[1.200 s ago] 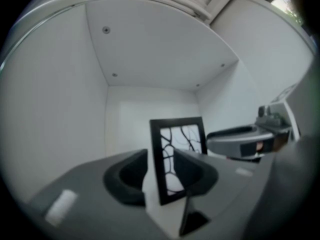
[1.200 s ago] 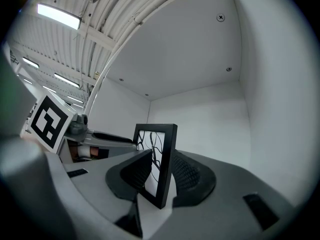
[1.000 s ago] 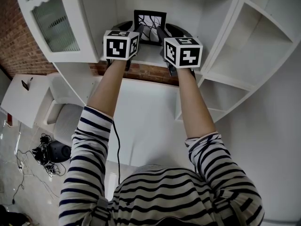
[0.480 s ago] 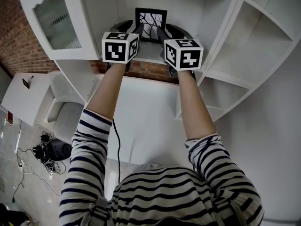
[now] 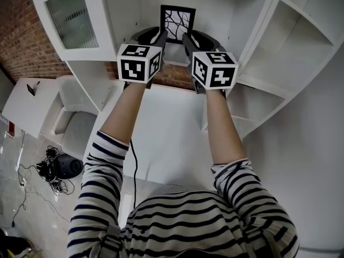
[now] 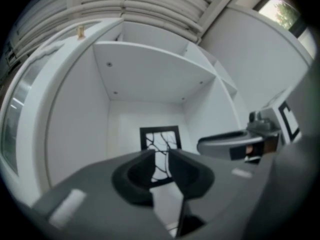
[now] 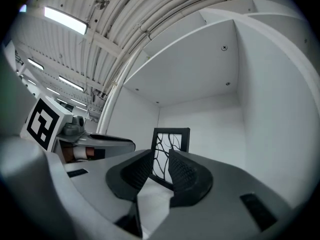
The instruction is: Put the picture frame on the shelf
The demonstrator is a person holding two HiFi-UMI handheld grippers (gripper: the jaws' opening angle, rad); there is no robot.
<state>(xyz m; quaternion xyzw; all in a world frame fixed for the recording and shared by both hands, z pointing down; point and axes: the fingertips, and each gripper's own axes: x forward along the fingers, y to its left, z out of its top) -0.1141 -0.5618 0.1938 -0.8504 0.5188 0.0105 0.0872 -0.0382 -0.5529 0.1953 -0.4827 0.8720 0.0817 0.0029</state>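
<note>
Both grippers sit farther back from the picture frame [image 5: 177,23], which stands upright, free, deep on the shelf [image 5: 173,58]. My left gripper [image 5: 160,35] has just been closing its jaws on nothing; my right gripper [image 5: 186,37] is slightly apart, empty.

The shelf bay [image 7: 215,119] stands open at the front, with free room between its side walls and under the board [image 6: 150,64] above. The frame [image 5: 177,23] stands upright near the back, about mid-width, leaving bare floor before it and a gap on either side. A glazed door [image 5: 72,18] hangs open just left of the opening. A partition [image 5: 260,23] closes the right side.
</note>
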